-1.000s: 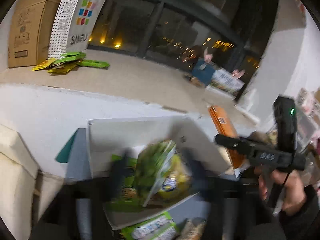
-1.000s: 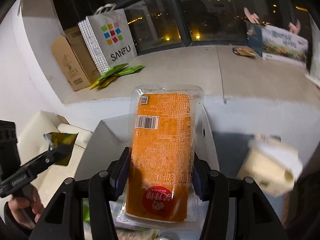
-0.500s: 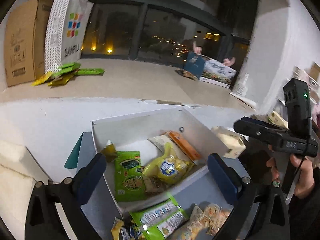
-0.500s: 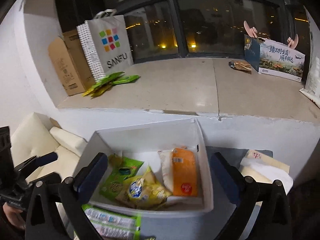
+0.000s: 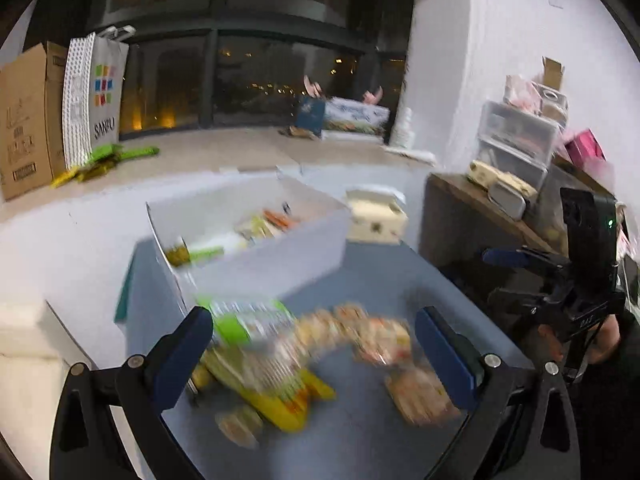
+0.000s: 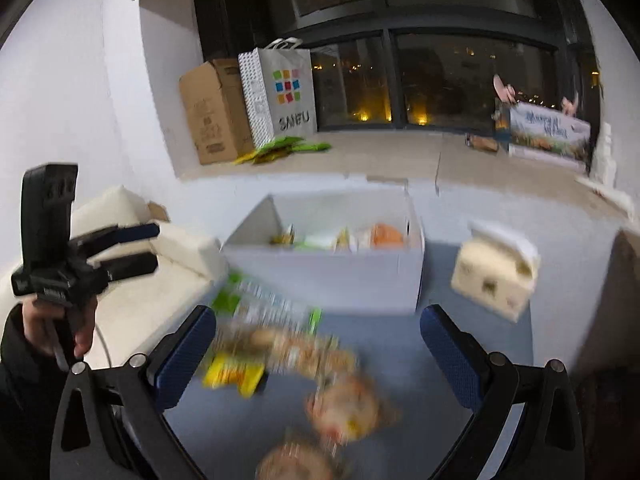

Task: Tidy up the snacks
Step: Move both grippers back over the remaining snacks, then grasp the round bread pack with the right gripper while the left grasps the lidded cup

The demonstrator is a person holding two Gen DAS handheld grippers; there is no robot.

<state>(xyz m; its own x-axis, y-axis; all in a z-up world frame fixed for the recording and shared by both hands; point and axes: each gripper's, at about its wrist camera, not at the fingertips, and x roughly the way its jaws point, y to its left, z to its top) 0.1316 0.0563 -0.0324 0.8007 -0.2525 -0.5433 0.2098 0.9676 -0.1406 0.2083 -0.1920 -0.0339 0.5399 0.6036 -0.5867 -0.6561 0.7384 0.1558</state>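
Blurred snack packets (image 5: 304,356) before white box (image 5: 280,256)

- You're getting heavy motion blur on the snack packets (image 5: 304,344) up front.
- Fisheye's bending your edges, corners going black.
- Dark window (image 6: 440,76) is showing only small outside lights.

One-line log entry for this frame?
left hand-held gripper: open, empty | right hand-held gripper: open, empty | white box: holds snacks | loose packets: on table

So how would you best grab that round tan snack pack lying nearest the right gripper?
Probably from above, pinching across the width of the round tan pack. It lies flat on the blue table with bare surface on its right. The right gripper is open wide enough. Blur hides its edges.
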